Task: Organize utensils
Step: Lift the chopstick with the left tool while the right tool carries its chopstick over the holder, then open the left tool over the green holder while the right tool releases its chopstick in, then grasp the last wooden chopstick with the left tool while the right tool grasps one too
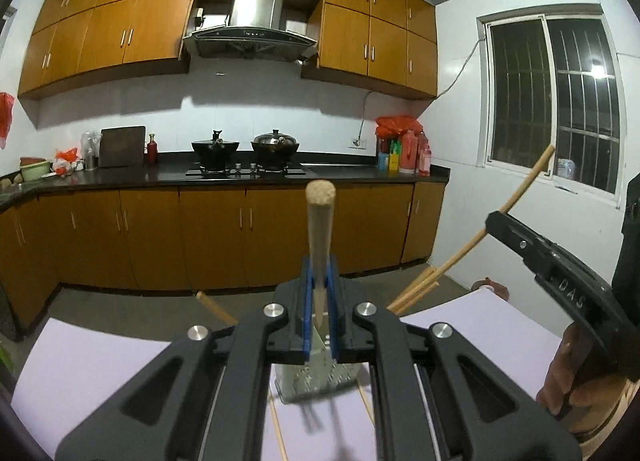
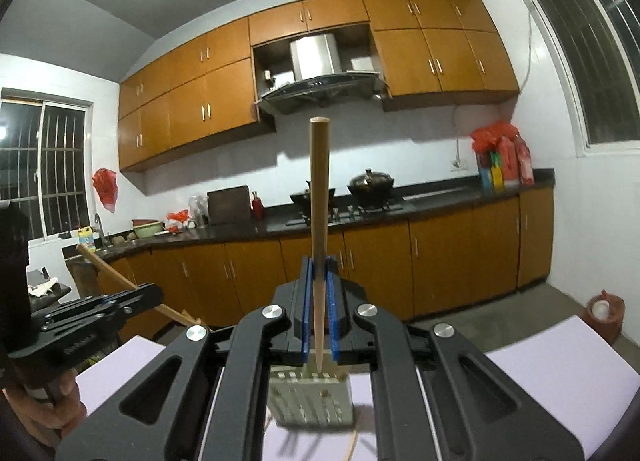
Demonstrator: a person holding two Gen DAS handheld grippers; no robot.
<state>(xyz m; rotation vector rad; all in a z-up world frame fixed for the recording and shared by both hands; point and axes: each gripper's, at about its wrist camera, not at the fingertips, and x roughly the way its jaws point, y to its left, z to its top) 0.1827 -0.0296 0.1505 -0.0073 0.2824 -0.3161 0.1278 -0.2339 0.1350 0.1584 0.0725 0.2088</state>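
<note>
The only lettering that can be read is "DAS", raised on the black body of the right gripper as the left wrist view shows it. The left gripper bears raised lettering on its side in the right wrist view, but it is too blurred to read.
</note>
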